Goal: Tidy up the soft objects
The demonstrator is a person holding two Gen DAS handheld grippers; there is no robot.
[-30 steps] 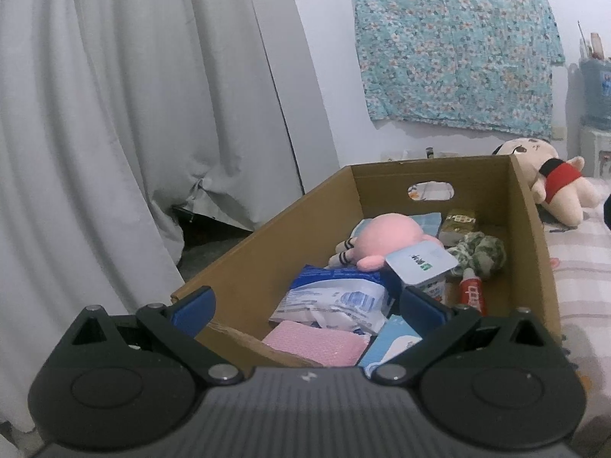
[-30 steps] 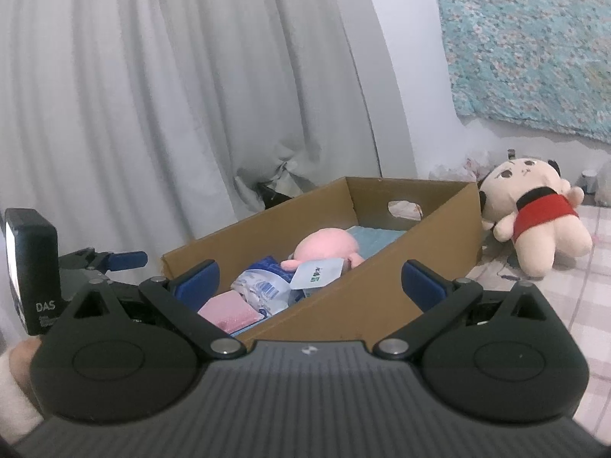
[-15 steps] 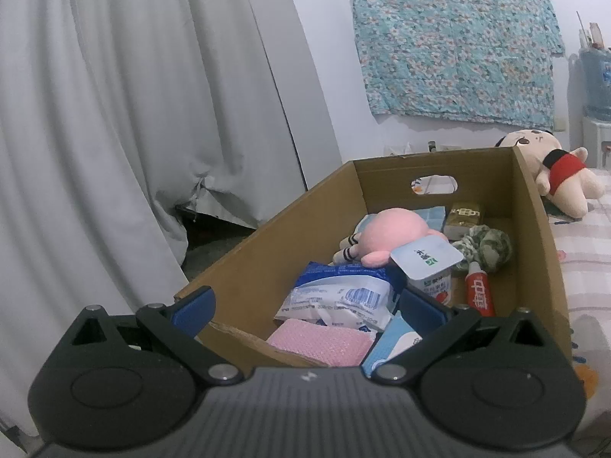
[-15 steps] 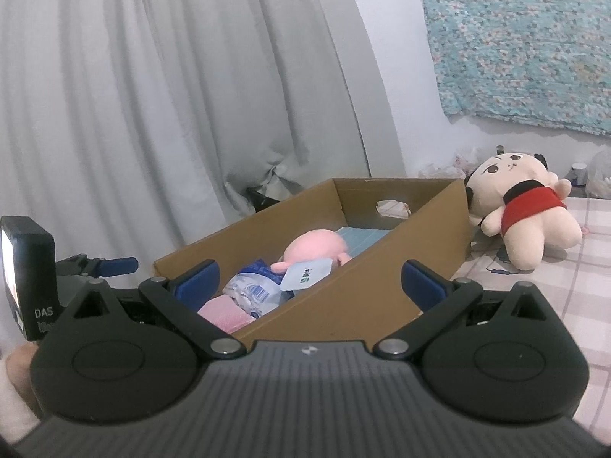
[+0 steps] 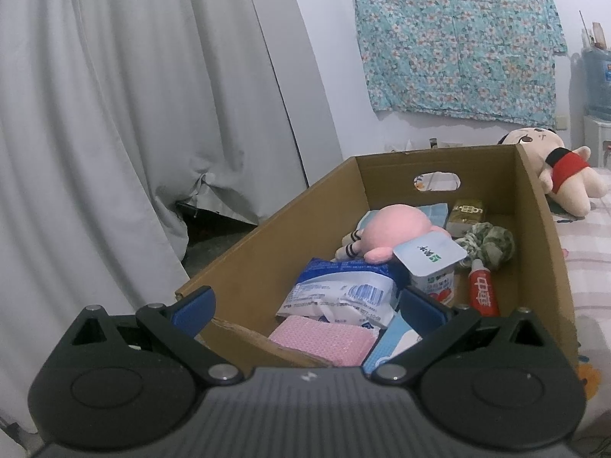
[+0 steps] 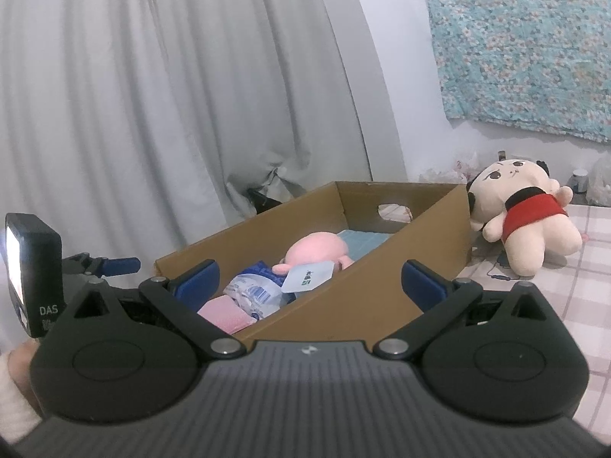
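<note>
The left hand-held gripper (image 5: pixel 307 307) is in front, fingers wide apart and holding nothing, just above the near end of the cardboard box (image 5: pixel 267 252). The right hand-held gripper (image 6: pixel 309 278) is also wide apart and empty, near the long side of the same box.

Inside the box, nearest is a pink sponge (image 5: pixel 322 339), w/ a light blue pack (image 5: pixel 395 339) beside it. Just behind lies a white and blue plastic packet (image 5: pixel 340 295). Next is a yogurt cup (image 5: pixel 431 263), its lid tilted, and a red tube (image 5: pixel 483 290) to the right of it. A pink plush toy (image 5: pixel 393 229) lies in the middle, touching the cup lid. A green camouflage cloth (image 5: pixel 492 242) and a small gold box (image 5: pixel 467 213) are nearer to the far end of the box.

Outside the box, beyond its far right corner, a plush doll w/ a red top (image 6: pixel 523 217) lies on the checked bed sheet (image 6: pixel 573 286). Far behind are a grey curtain (image 5: pixel 133 114) and a flowered cloth (image 5: pixel 458 38) on the wall.
</note>
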